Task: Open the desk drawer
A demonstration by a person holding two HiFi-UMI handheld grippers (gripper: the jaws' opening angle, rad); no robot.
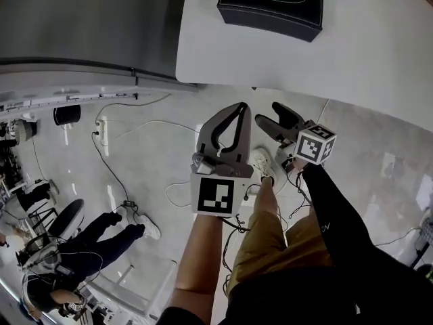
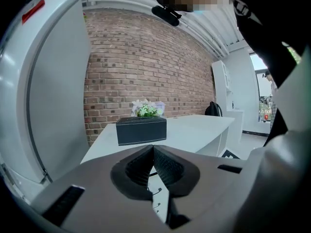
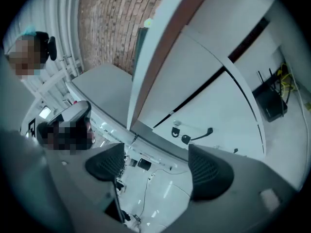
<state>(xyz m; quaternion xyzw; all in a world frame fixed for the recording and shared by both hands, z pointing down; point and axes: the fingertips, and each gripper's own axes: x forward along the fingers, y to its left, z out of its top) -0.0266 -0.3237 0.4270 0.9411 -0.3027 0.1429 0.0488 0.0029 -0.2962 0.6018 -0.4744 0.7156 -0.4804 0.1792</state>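
- Pale, glossy floor tiles (image 1: 155, 161) spread through the room, crossed by loose thin cables (image 1: 110, 170). A red-brown brick wall (image 2: 146, 67) closes the far side in the left gripper view.
- The broad white desk (image 1: 379, 53) sits at 1 o'clock in the head view, well apart from both grippers. I cannot tell which of its panels is the drawer.
- A seated person in dark clothes and white shoes (image 1: 95, 246) is down at 8 o'clock.
- A black rectangular box (image 1: 270, 5) rests on the desk top at 12 o'clock.
- The grey left gripper (image 1: 238, 110) is held near the centre and points toward 12 o'clock. Its ribbed pads (image 2: 167, 166) are clenched together on nothing.
- The dark right gripper (image 1: 270, 116) is just beside it, on its 3 o'clock side. It is released, with only floor and cable showing between its spread jaws.
- A small bunch of white flowers with green leaves (image 2: 147, 109) stands just behind the box.
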